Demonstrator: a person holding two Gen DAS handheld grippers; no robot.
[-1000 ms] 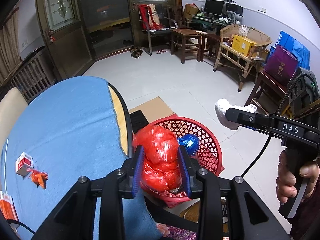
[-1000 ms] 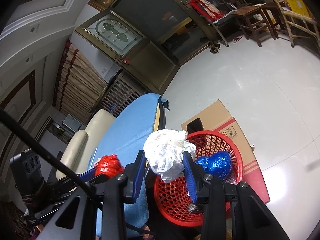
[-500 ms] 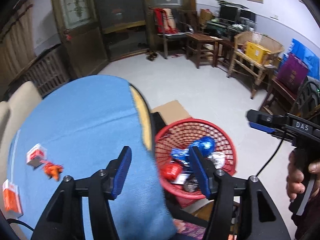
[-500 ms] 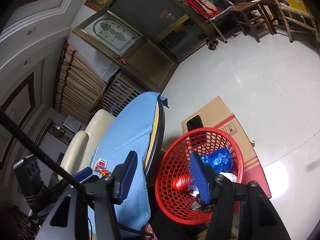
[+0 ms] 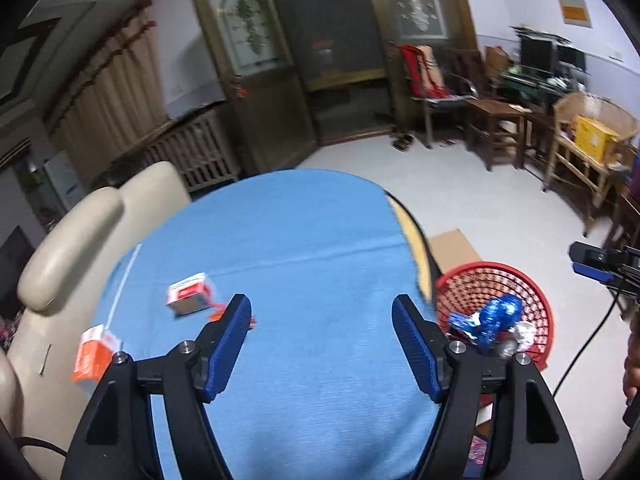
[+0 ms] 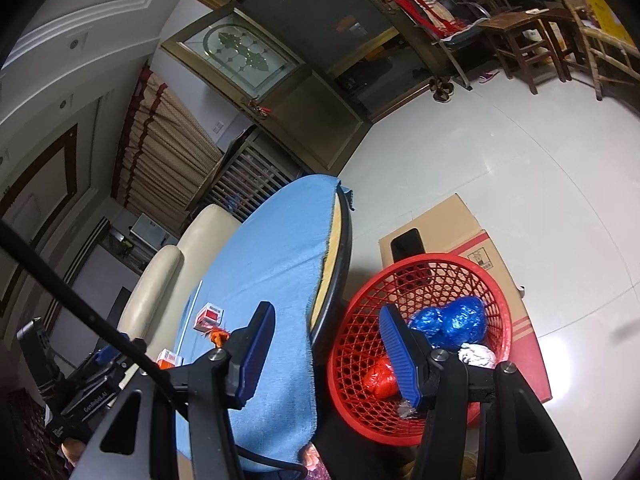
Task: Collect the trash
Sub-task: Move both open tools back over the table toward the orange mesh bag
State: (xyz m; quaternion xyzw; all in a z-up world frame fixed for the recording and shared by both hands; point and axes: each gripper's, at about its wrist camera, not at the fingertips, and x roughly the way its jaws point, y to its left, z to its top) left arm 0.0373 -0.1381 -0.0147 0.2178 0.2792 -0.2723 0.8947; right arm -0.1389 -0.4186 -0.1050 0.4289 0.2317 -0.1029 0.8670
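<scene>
We are finding the left tool (image 5: 322, 316) empty with jaws opening over the surface (image 5: 304, 240) and the right tool (image 6: 326, 330) spread empty beside the red basket (image 6: 496, 292), risking knocking the small red carton (image 5: 188, 294) off the edge.

A home's living room: glass-paned wooden doors (image 5: 256, 92) at upper centre, wooden chairs (image 5: 496, 128) at right, a cloth-covered round table (image 5: 304, 248) in the foreground.
</scene>
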